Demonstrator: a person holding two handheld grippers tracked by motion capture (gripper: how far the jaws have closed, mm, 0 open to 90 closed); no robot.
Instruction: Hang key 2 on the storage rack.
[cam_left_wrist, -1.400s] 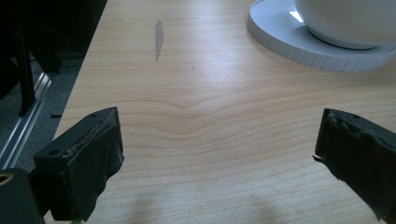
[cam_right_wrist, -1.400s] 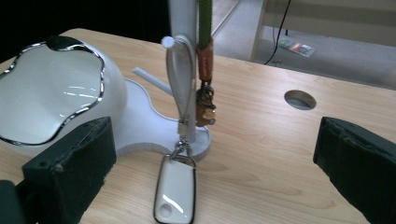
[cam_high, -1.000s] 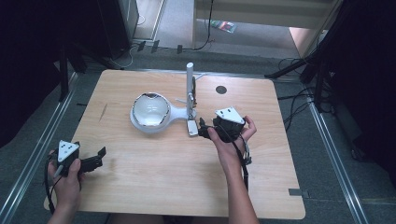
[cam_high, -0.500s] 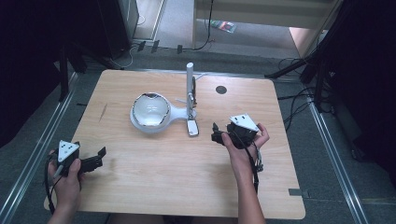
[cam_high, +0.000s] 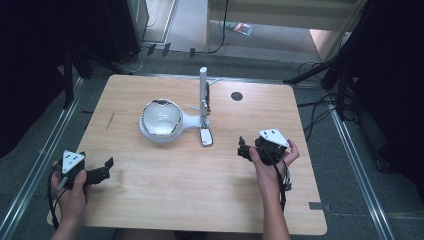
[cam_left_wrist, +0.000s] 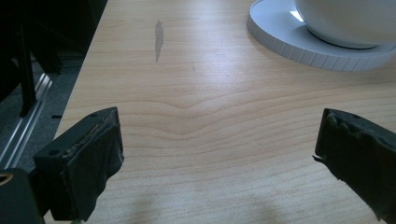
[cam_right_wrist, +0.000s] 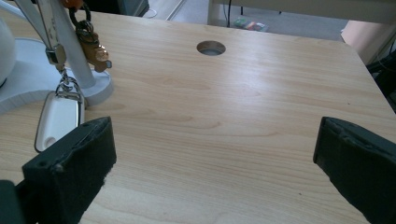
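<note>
A white stand has a round base (cam_high: 150, 134) with a white bowl (cam_high: 161, 117) on it and an upright post (cam_high: 203, 90). A key ring with a small brown charm (cam_right_wrist: 95, 52) hangs on the post. From it a white tag (cam_high: 205, 136) (cam_right_wrist: 57, 117) reaches down and lies on the table. My right gripper (cam_high: 242, 148) (cam_right_wrist: 215, 144) is open and holds nothing, a little right of the tag and pointing at it. My left gripper (cam_high: 106, 169) (cam_left_wrist: 217, 140) rests open near the front left corner, aimed toward the base (cam_left_wrist: 299, 42).
The wooden table (cam_high: 165, 200) has a round cable hole (cam_high: 236, 95) (cam_right_wrist: 210, 47) at the back right. A grey smear (cam_left_wrist: 159, 38) marks the wood left of the stand. Cables and dark stands surround the table on the floor.
My right gripper has drawn back from the tag at the post, moving right and toward the front edge. The tag stays on the table. The left gripper has not moved.
</note>
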